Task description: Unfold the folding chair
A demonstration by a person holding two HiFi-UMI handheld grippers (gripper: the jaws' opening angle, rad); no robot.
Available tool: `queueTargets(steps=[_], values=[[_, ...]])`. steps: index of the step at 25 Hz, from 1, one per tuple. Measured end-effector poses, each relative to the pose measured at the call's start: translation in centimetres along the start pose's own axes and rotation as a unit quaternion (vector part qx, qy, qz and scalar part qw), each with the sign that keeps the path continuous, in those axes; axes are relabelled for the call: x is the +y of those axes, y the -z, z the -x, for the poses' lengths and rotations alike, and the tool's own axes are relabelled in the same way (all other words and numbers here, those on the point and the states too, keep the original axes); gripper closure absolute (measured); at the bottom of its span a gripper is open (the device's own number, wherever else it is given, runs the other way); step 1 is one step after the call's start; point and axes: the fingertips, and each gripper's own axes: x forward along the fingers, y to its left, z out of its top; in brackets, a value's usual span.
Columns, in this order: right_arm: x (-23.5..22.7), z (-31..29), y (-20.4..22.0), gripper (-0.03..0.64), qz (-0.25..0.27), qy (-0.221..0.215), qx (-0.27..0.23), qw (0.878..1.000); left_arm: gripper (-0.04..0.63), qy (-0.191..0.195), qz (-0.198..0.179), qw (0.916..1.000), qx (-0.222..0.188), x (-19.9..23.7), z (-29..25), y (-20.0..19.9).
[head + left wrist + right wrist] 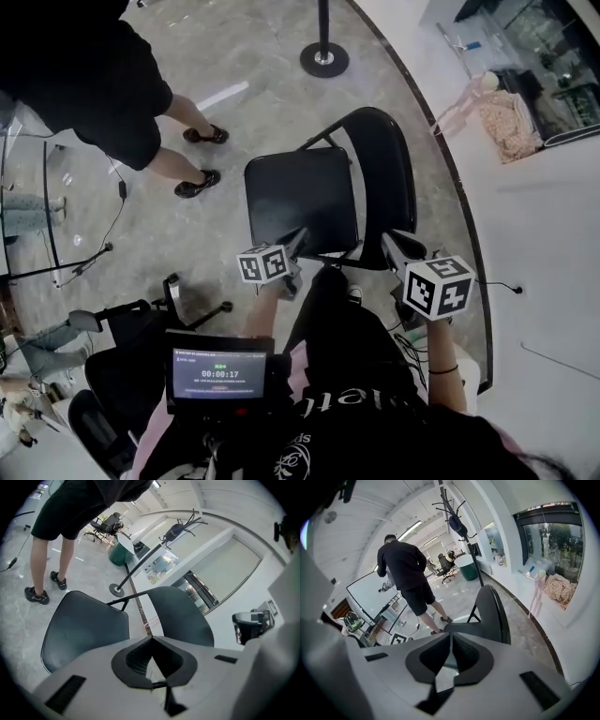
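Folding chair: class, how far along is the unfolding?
Done: the folding chair stands open, seat level, backrest upright. In hand: nothing; the left gripper and right gripper both have their fingers shut and empty. Left: nothing that shows.

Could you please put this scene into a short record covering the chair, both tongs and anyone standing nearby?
chair: folding chair stands open on the floor, seat flat, backrest raised
left tongs: shut, nothing held, at the seat's near edge
right tongs: shut, nothing held, near the backrest's lower end
bystander: person in black stands on the far side of the chair
background: post base beyond the chair
task state: chair looks already unfolded
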Motion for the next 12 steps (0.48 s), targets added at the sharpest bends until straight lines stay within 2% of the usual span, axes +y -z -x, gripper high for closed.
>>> queueTargets(steps=[7,12], values=[[1.8,2.7,5.9,0.589,-0.002,-0.022,0.02,1.0,0.592,0.005,-0.002,0.9996,-0.029,-6.2,3.2,3.0],[3.4,5.4,8.9,0.591,0.003,-0.051,0.015,0.999,0.592,0.008,-0.025,0.9985,-0.049,-11.2,5.8,5.2]])
